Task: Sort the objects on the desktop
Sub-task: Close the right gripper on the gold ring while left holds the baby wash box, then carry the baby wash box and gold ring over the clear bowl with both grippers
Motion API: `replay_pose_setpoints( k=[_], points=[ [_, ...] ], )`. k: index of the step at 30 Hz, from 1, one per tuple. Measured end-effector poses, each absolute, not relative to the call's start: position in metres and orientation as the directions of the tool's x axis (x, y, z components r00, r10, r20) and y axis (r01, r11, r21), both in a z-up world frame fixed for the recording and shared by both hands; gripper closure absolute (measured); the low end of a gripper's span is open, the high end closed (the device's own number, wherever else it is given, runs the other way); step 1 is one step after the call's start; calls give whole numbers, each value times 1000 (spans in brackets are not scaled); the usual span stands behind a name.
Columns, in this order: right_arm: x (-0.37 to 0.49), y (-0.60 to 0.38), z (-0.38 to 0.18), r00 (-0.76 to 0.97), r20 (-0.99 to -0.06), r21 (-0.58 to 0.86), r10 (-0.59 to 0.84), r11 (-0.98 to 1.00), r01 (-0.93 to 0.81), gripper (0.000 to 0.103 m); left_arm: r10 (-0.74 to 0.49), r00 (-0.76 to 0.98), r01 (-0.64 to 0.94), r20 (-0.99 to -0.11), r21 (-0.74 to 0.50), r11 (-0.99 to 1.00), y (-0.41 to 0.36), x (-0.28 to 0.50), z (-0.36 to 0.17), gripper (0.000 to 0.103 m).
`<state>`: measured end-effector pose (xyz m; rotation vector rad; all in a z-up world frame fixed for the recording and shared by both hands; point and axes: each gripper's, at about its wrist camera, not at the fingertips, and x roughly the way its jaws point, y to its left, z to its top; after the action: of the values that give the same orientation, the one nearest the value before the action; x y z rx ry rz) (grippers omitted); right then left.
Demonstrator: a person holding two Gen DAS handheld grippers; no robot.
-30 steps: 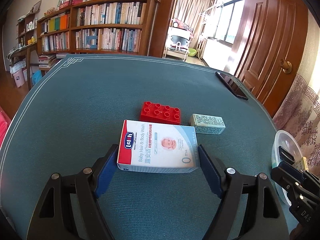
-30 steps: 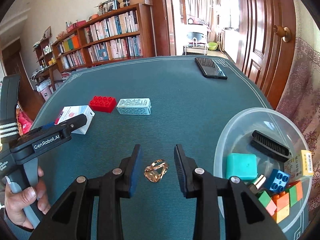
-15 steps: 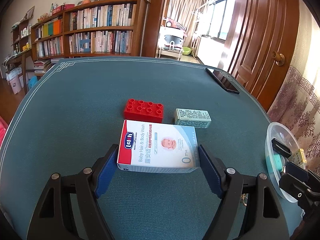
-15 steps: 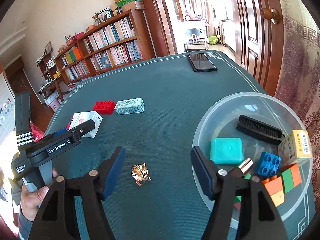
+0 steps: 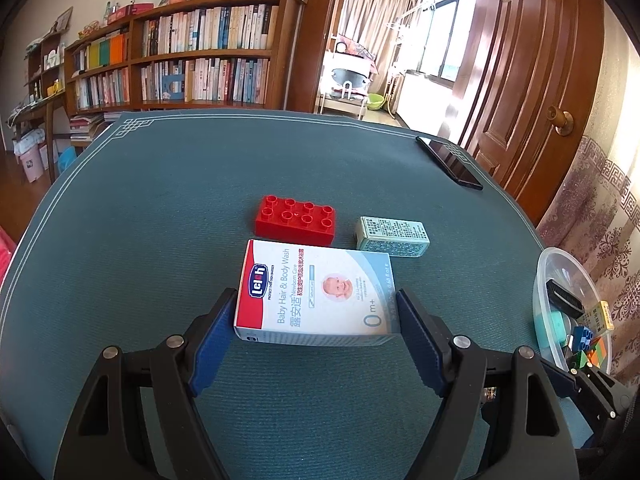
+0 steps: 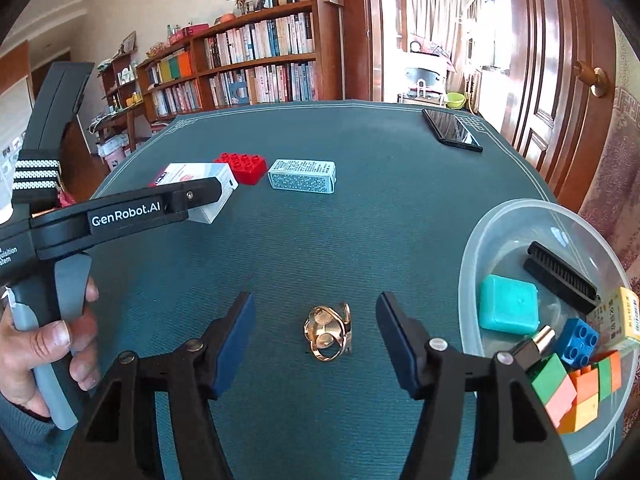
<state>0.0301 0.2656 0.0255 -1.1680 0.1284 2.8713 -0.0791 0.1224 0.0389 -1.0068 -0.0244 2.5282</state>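
Note:
My left gripper [image 5: 316,320] is shut on a white baby-wash box [image 5: 316,292] and holds it above the green table mat; the box also shows in the right wrist view [image 6: 200,184]. Beyond it lie a red brick [image 5: 296,220] and a small patterned box [image 5: 392,236]. My right gripper [image 6: 316,332] is open, its jaws on either side of a gold hair clip [image 6: 328,332] that lies on the mat. The clear plastic bowl [image 6: 480,240] at the right holds a teal box, a black comb and several coloured bricks.
A black phone [image 6: 452,130] lies at the table's far right corner. A wooden door [image 5: 532,80] stands to the right and a bookshelf [image 5: 180,56] behind the table. The bowl's rim [image 5: 538,280] sits close to the right table edge.
My right gripper let go of the gold clip and its jaws spread wide. My left gripper kept hold of the box while its view shifted slightly.

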Motion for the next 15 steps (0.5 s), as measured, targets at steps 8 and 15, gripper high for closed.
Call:
replay_pose_setpoints(
  k=[8,15],
  points=[
    [25,281,8,-667,-745,114,-19,-989,-99,60,384,-645,-372,-661,-167,-913,122,-81,36,22],
    [30,276,12,-672,-740,116,-34,-990,-77,71,381,-646,-376,-661,-159,-913,125,-80,36,22]
  ],
)
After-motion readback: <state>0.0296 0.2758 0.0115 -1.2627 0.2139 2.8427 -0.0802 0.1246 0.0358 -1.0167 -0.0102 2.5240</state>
